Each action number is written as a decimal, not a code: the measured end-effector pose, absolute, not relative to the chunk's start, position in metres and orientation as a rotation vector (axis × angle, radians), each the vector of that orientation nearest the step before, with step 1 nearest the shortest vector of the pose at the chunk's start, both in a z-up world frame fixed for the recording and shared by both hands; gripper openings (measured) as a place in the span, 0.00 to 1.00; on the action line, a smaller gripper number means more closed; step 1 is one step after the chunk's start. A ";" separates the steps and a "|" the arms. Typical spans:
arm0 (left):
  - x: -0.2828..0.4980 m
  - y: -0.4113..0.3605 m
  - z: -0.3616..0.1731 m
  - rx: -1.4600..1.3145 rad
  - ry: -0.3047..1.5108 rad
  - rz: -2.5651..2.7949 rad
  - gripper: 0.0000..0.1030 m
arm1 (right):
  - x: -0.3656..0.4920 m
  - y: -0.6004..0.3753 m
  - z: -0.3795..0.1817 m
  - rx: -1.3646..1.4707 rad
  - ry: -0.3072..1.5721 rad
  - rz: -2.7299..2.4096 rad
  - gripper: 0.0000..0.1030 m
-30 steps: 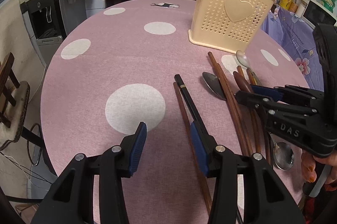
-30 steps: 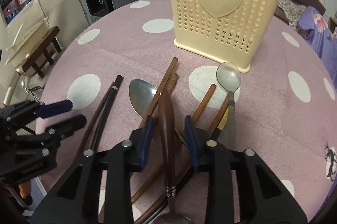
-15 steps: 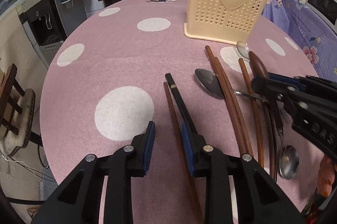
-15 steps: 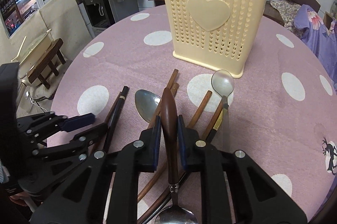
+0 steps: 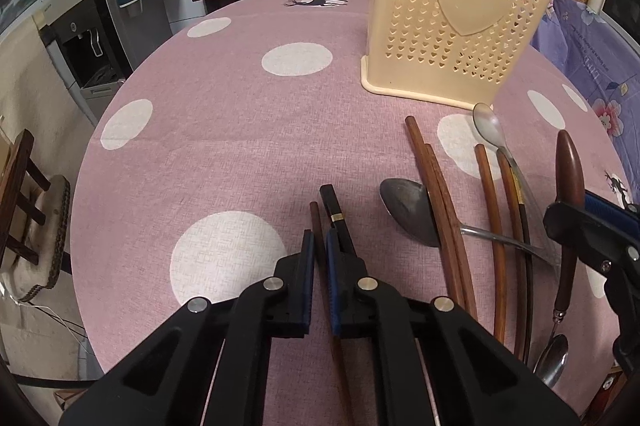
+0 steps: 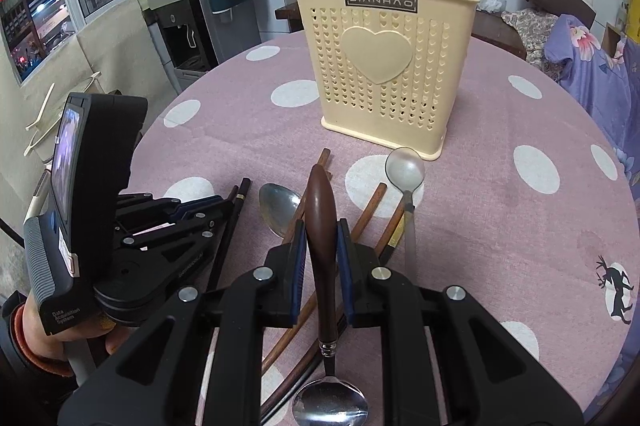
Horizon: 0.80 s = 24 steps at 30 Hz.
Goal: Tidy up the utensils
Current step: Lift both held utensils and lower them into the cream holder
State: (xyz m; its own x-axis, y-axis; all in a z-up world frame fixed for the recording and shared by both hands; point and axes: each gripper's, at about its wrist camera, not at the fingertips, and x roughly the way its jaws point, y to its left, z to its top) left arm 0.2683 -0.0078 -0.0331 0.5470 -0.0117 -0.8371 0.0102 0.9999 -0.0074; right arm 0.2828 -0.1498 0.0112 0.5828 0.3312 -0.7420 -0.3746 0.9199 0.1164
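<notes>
Left claw (image 5: pixel 319 254) pinched on a thin brown chopstick (image 5: pixel 314 211), black chopstick (image 5: pixel 334 203) just beside; could drag both, or let the slim round stick roll free. Right claw (image 6: pixel 322 240) clamped on a smooth, tapered wooden spoon handle (image 6: pixel 320 209), steel bowl (image 6: pixel 330 404) hanging low; could pivot and snag the holder's rim. Perforated cream plastic holder (image 6: pixel 384 65) upright on the polka-dot desk (image 6: pixel 520 226) beyond the utensils.

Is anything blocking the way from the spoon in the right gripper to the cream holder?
Nothing visible does. The right gripper is shut on the brown-handled spoon, and the cream holder stands upright beyond it. Only flat-lying utensils, like the small steel spoon, lie between.
</notes>
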 end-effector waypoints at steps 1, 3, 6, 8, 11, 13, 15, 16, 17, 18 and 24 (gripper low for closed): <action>0.269 -0.006 -0.033 -0.016 0.992 -0.016 0.07 | 0.283 -0.151 0.011 -0.051 0.852 0.411 0.16; 0.270 -0.004 -0.033 -0.038 0.991 -0.022 0.06 | 0.283 -0.151 0.011 -0.043 0.849 0.409 0.16; 0.270 -0.002 -0.033 -0.059 0.990 -0.031 0.06 | 0.280 -0.153 0.014 -0.040 0.839 0.411 0.16; 0.268 -0.001 -0.030 -0.067 0.977 -0.035 0.06 | 0.277 -0.154 0.017 -0.039 0.829 0.415 0.15; 0.262 0.003 -0.017 -0.077 0.931 -0.039 0.06 | 0.273 -0.158 0.027 -0.030 0.809 0.430 0.15; 0.258 0.006 -0.002 -0.086 0.890 -0.046 0.06 | 0.271 -0.161 0.035 -0.020 0.795 0.440 0.15; 0.255 0.010 0.014 -0.095 0.848 -0.052 0.06 | 0.269 -0.165 0.043 -0.001 0.783 0.451 0.15; 0.254 0.012 0.022 -0.102 0.832 -0.057 0.06 | 0.269 -0.167 0.048 0.010 0.777 0.457 0.15; 0.253 0.015 0.030 -0.110 0.812 -0.061 0.06 | 0.268 -0.169 0.053 0.019 0.769 0.461 0.15; 0.251 0.017 0.039 -0.118 0.790 -0.065 0.06 | 0.267 -0.170 0.057 0.022 0.761 0.464 0.15; 0.247 0.025 0.071 -0.130 0.712 -0.076 0.06 | 0.262 -0.171 0.078 0.033 0.734 0.499 0.15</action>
